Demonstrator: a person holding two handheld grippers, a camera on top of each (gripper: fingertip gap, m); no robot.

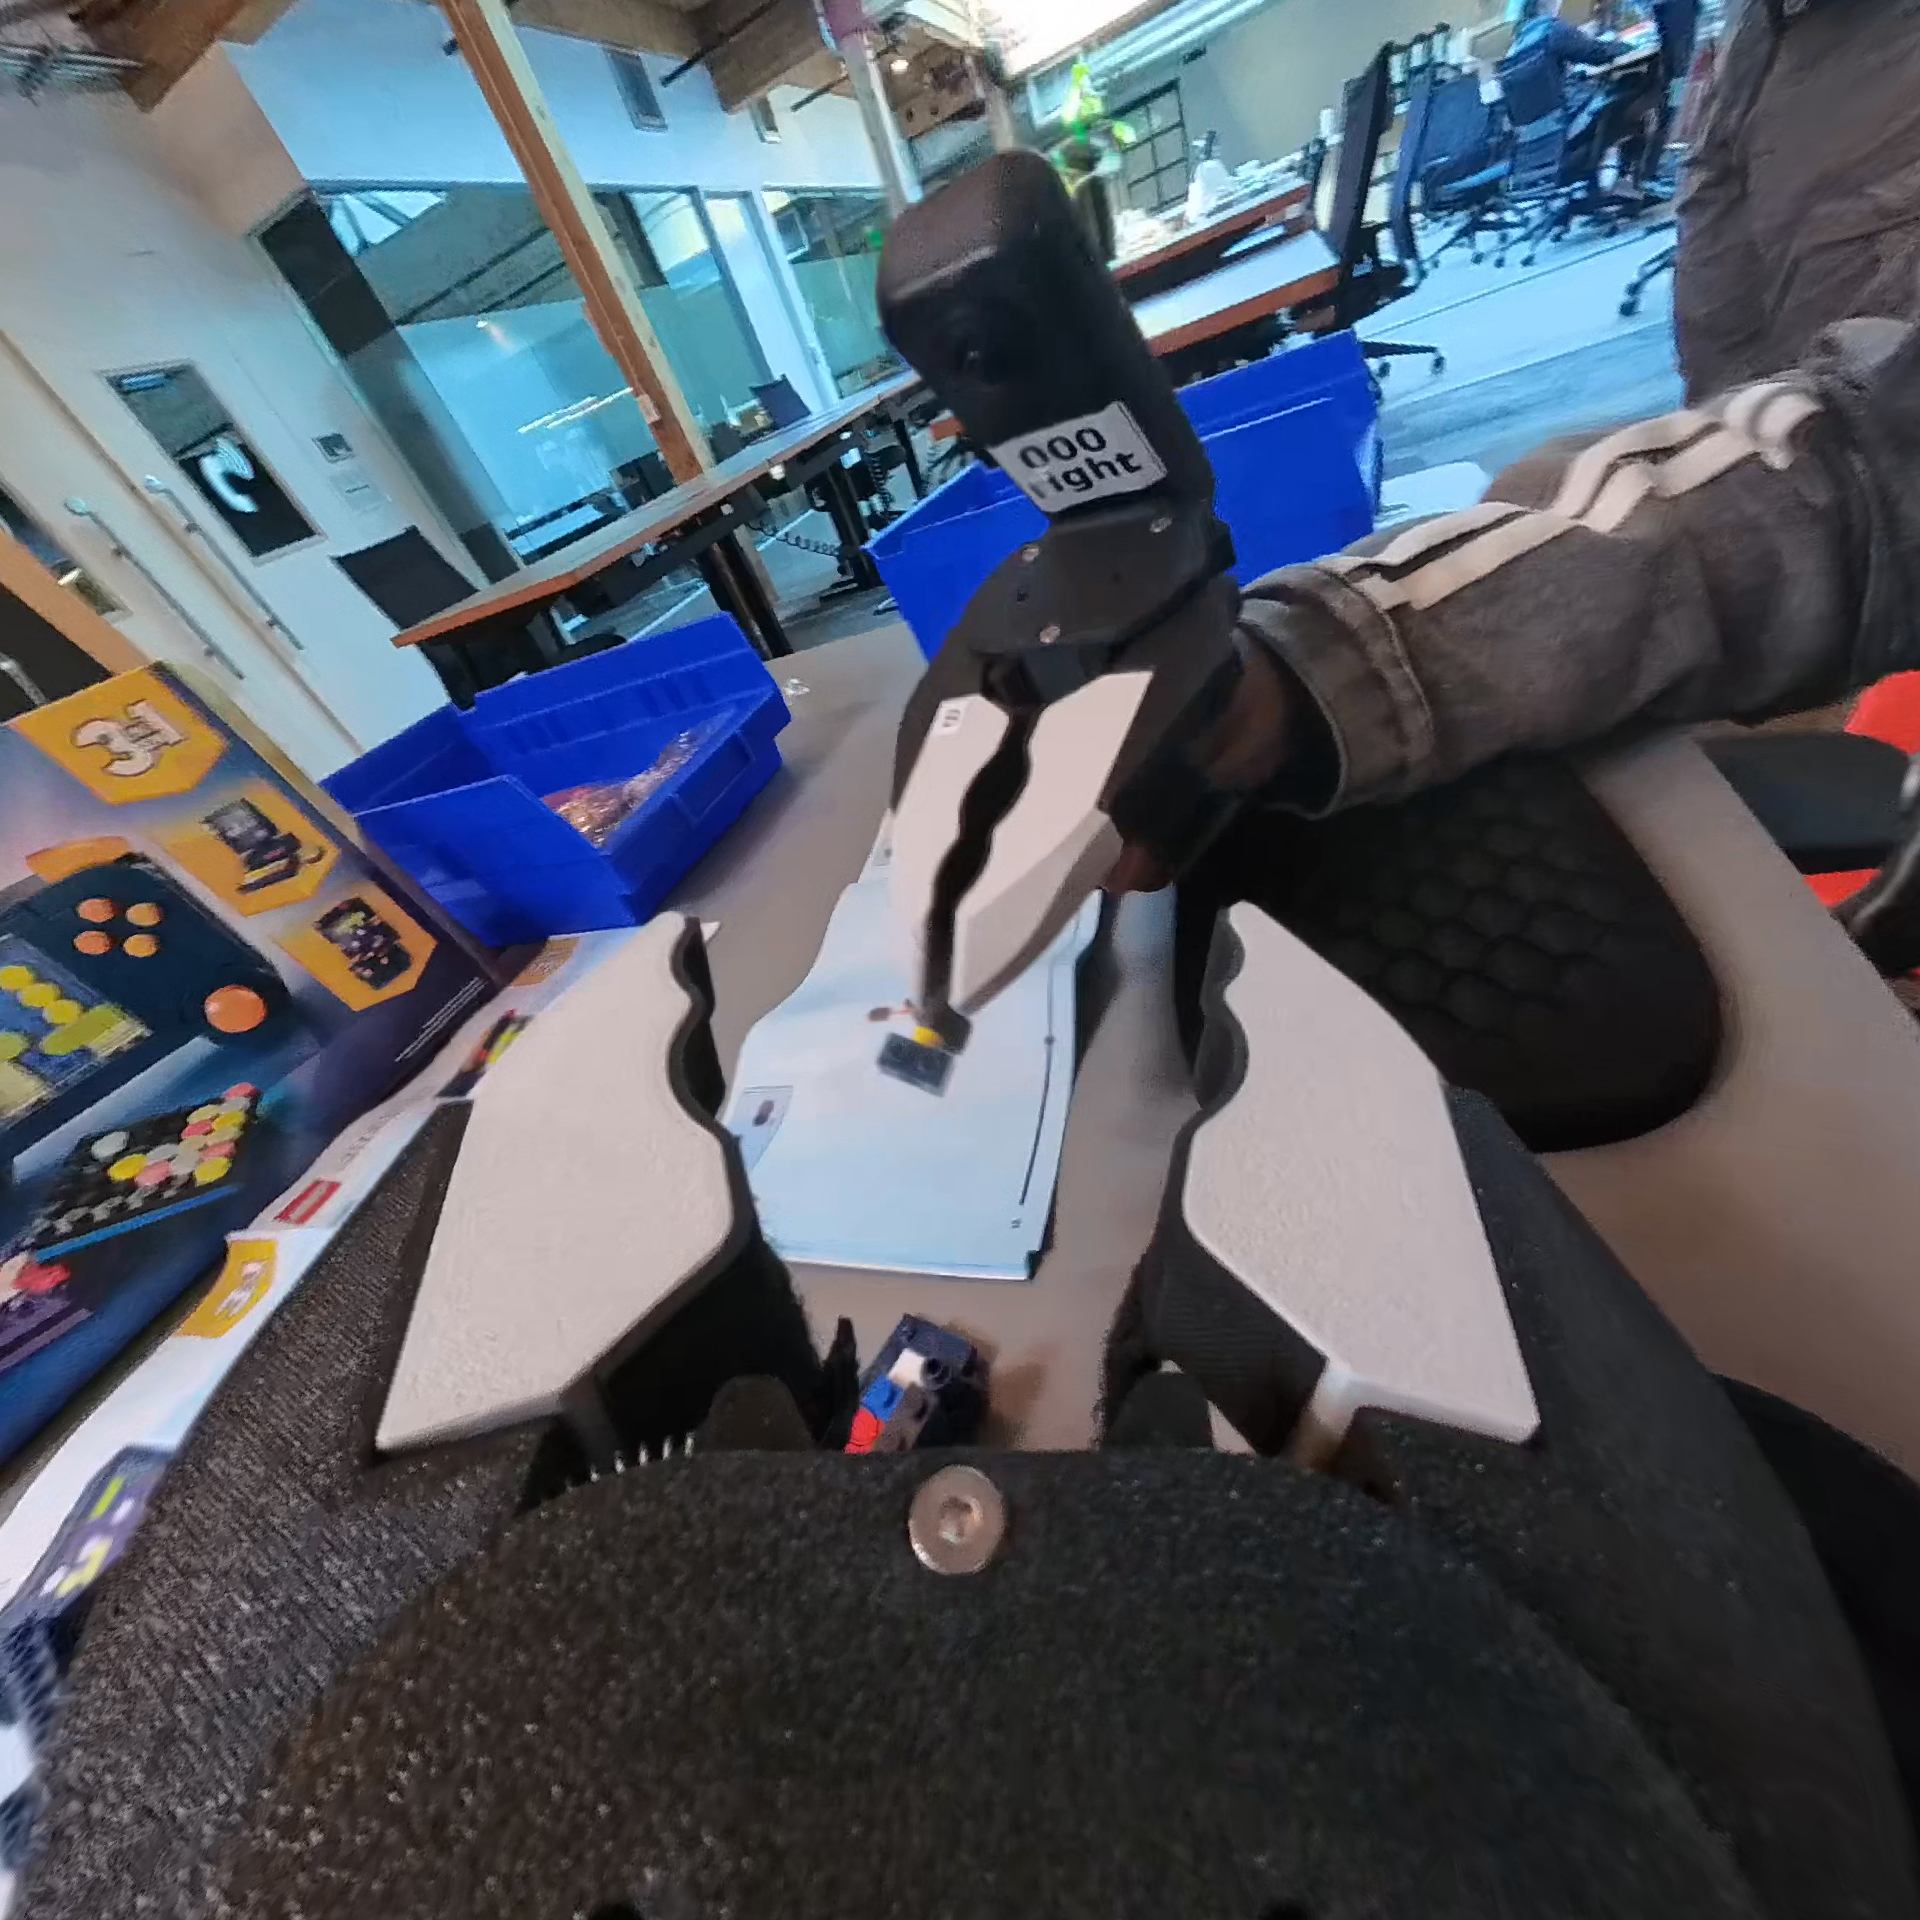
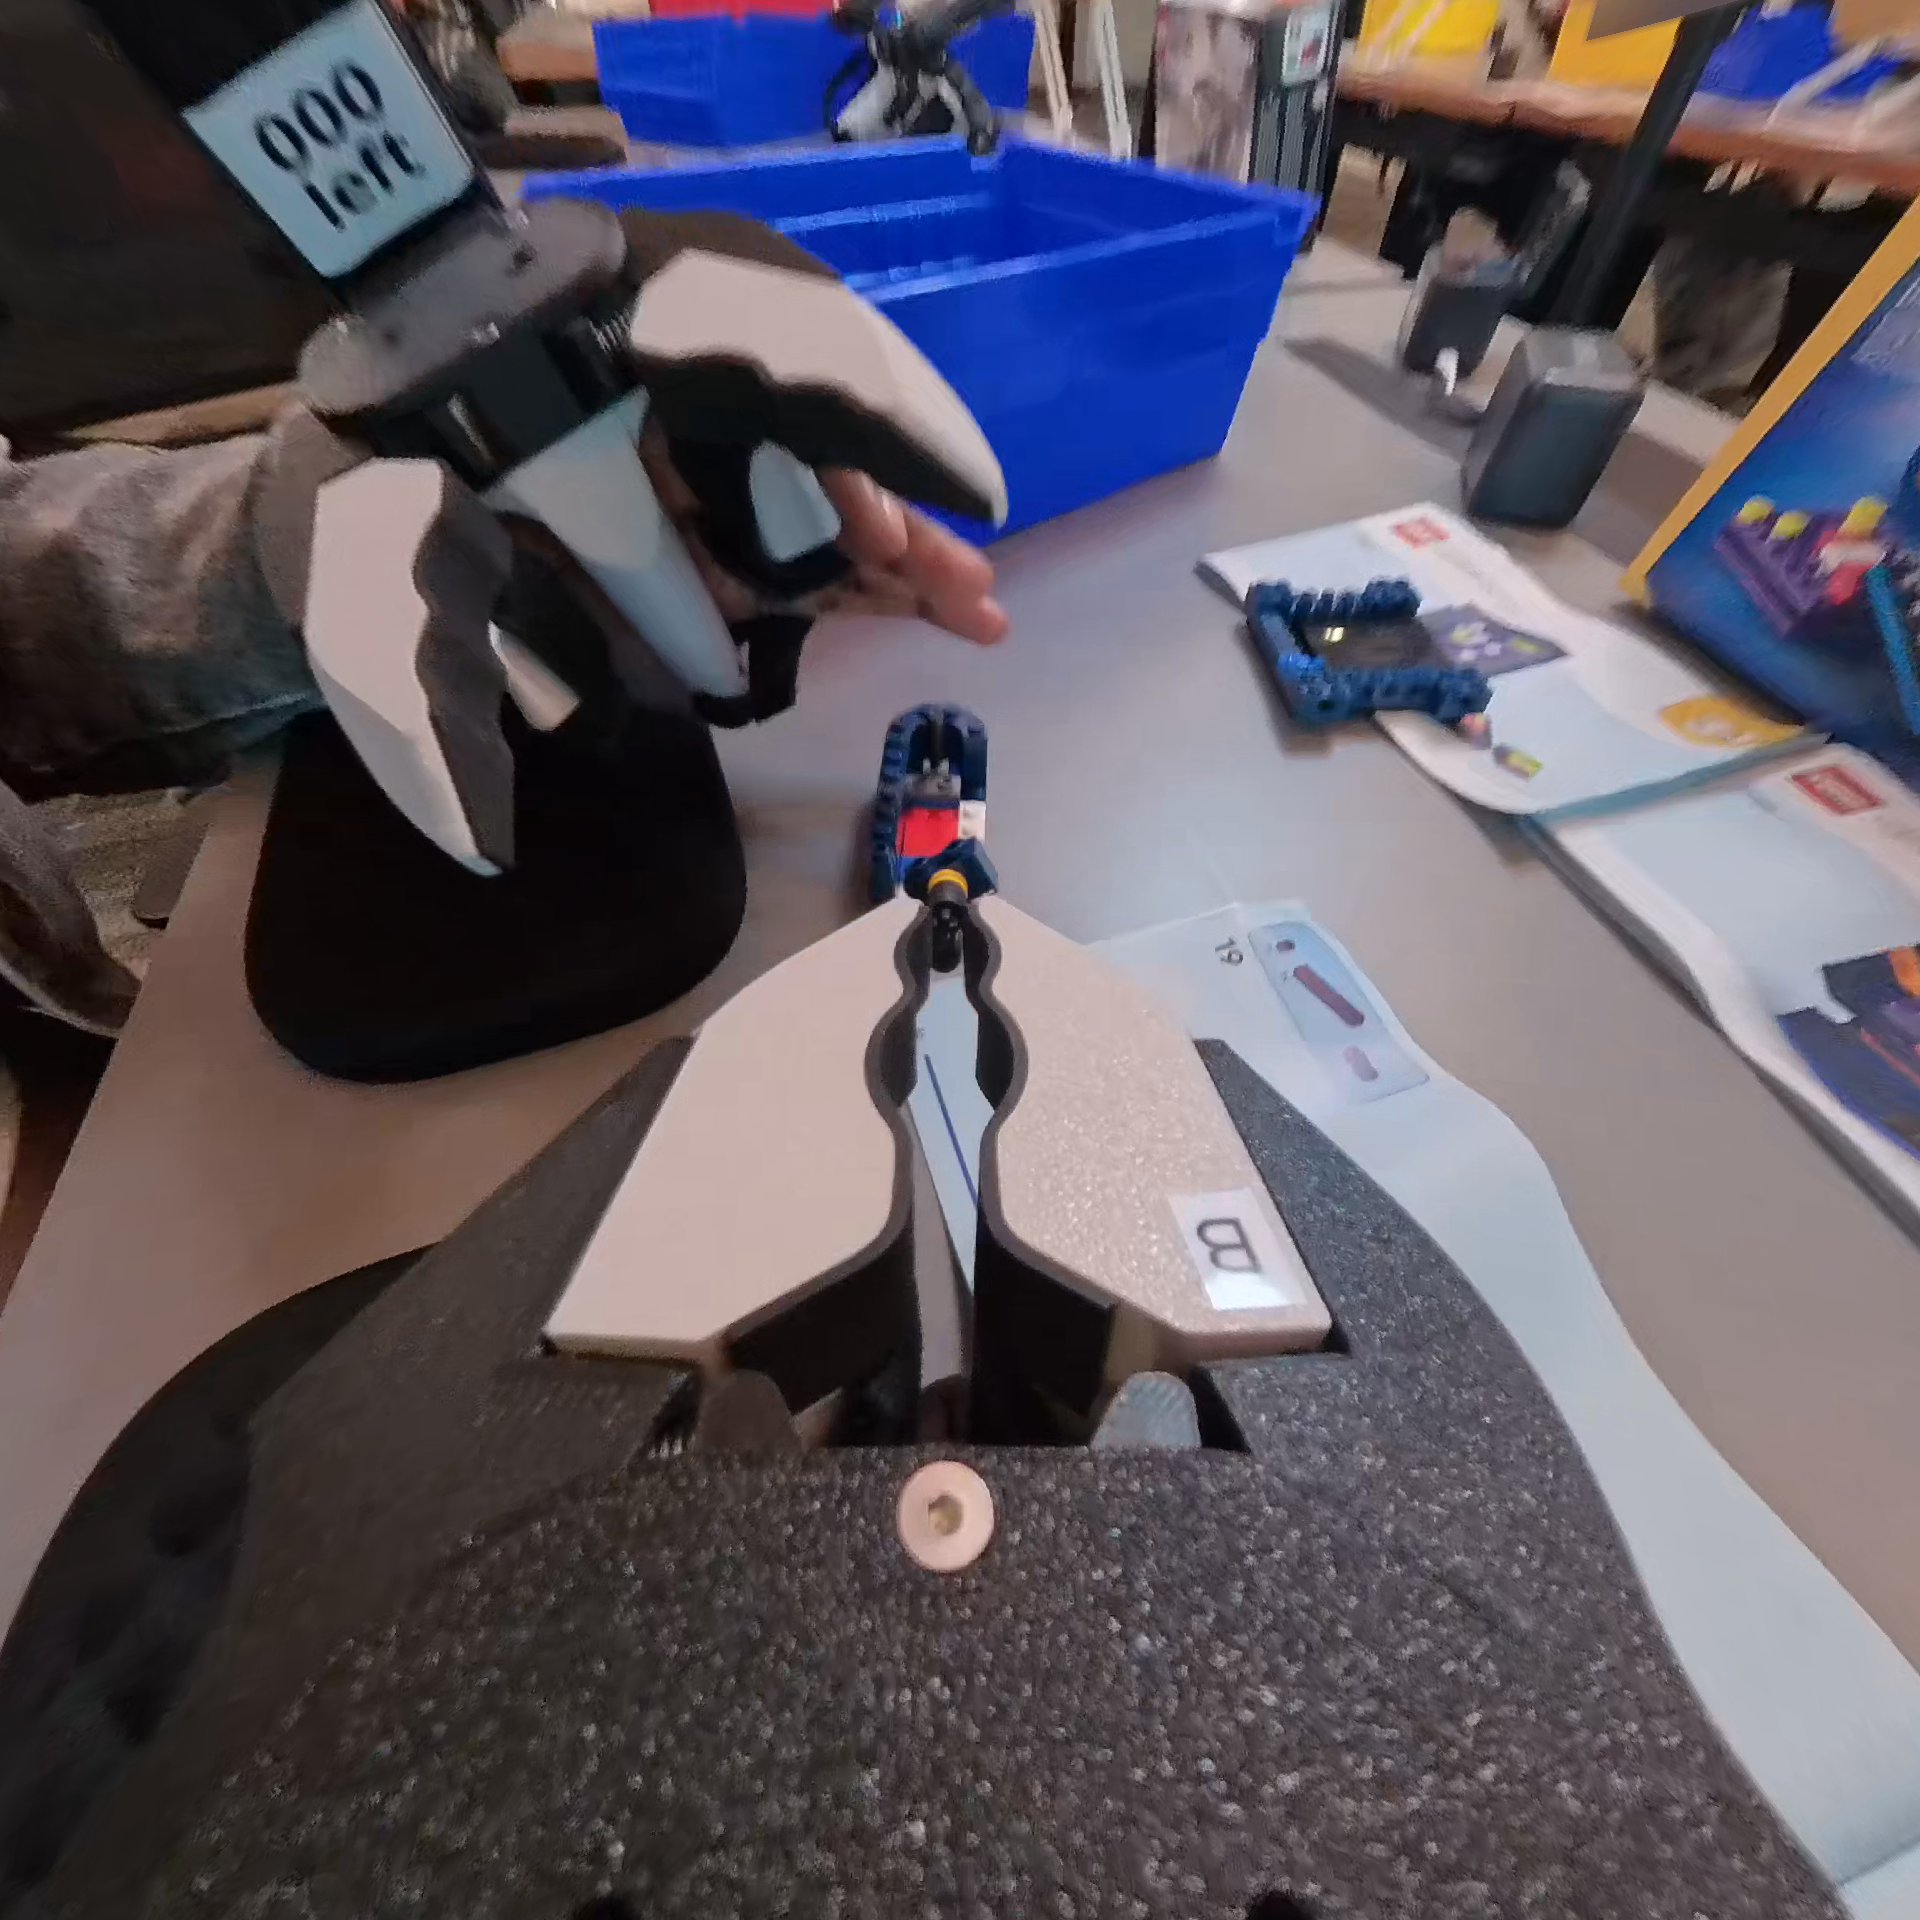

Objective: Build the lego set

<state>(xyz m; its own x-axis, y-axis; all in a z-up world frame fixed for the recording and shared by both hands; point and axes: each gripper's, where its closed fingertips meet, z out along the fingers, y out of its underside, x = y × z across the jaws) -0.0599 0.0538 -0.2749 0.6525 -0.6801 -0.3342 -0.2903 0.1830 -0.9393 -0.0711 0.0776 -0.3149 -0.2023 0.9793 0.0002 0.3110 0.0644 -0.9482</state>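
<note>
Pinching a short black pin with a yellow ring (image 2: 943,891), the fingers (image 2: 1091,1091) of my right gripper (image 2: 943,920) stand almost closed, pads against its shaft; a small dark-blue plate (image 1: 914,1060) hangs from the pin's far end, over the open booklet (image 1: 883,1174). My left gripper (image 1: 961,925) has its fingers (image 1: 582,1195) spread wide and holds nothing; a small brick assembly (image 1: 914,1382), dark-blue chain around red and white, lies on the table (image 2: 1122,727) low between them, apparently touching neither. Outward: a black padded mound (image 2: 468,935) sits close on the left-gripper side; blue bins (image 2: 1039,312) are beyond; more booklets carrying a dark-blue frame (image 2: 1340,655) and a printed box (image 1: 208,987) flank the work; bare table lies between assembly and bins.
</note>
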